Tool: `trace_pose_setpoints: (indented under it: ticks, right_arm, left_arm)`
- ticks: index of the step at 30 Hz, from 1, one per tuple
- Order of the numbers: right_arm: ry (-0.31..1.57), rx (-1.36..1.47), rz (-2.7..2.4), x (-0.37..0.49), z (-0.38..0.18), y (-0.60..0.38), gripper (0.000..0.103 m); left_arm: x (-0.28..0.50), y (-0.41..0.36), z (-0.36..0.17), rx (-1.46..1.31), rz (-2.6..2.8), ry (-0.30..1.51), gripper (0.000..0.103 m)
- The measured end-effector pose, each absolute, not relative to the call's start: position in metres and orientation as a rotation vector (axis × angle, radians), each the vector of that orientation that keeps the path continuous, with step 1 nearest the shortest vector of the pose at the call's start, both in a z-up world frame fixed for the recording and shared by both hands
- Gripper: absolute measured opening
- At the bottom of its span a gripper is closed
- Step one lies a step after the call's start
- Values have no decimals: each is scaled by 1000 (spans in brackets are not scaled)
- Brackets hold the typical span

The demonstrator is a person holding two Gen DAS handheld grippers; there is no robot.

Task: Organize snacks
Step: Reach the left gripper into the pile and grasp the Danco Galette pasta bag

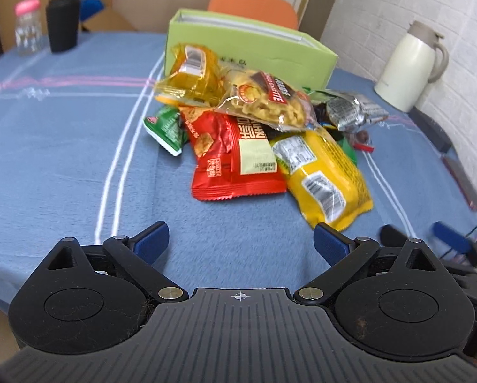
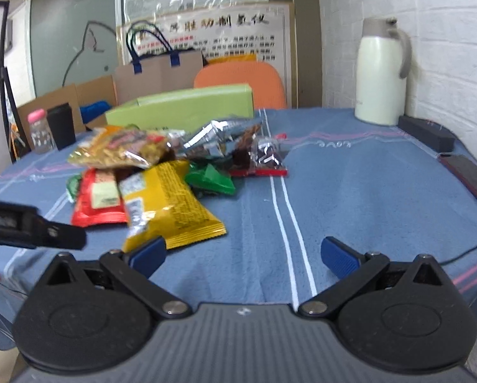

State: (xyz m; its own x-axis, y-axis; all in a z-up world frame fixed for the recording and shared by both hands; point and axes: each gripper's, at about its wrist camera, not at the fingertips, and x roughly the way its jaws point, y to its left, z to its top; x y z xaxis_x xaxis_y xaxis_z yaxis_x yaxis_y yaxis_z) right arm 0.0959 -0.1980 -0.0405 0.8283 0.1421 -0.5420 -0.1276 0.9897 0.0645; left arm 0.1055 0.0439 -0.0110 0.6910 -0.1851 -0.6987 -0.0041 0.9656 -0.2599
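In the left wrist view, the left gripper [image 1: 241, 242] hangs over bare blue tablecloth [image 1: 63, 146] with its jaws spread wide and nothing between them. The snack pile sits straight ahead, in front of the open green box [image 1: 254, 51]. The yellow packet [image 1: 324, 175] is the nearest piece: its near corner lies just beside the right fingertip, and its long axis runs away from the gripper, slanting up and to the left. The red packet [image 1: 235, 162] lies beside it, a little further off. In the right wrist view, the right gripper [image 2: 243, 253] is likewise released and empty, tilted down at the cloth. Here the yellow packet [image 2: 171, 204] lies ahead and to the left, its near end right at the left fingertip; most of the pile sits left of the gripper's line. The left gripper's dark body [image 2: 31, 226] shows at the left edge. Both hands look about equally near the yellow packet, though the left one faces the pile more squarely.
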Motion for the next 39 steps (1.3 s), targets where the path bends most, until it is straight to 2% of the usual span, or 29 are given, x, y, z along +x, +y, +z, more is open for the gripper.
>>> trace_pose_setpoints:
  ticks: [10,12,19,24,32,37,38,39]
  right_arm:
    - [572,-58,172,107,-55,-204,102]
    - [623,-35,174,111,-43,-205,103]
    - [477,-48,504,126,13,-160,102]
    - [488,-130,580,162,12,-126,102]
    - [581,-139,631,208,-9,-103,102]
    - [608,-127,644,215,-17,-91,100]
    - [601,-140,637,212,-15,-88,99]
    - [594,-169,620,209,-12,-84,98]
  left_arm:
    - [126,59,13,-287,-181,802,86]
    - [125,67,27,-266,-173,751,86]
    - [163,75,72,-225,-296,613,87]
    - [199,66,63,-173,-348,667,78]
    - [237,67,38,-159,-383,749,75]
    - [241,71,25,-190,-422,777,66]
    - [241,72,24,-204,-445,784,49]
    - [242,75,23,-239,-470,798,45]
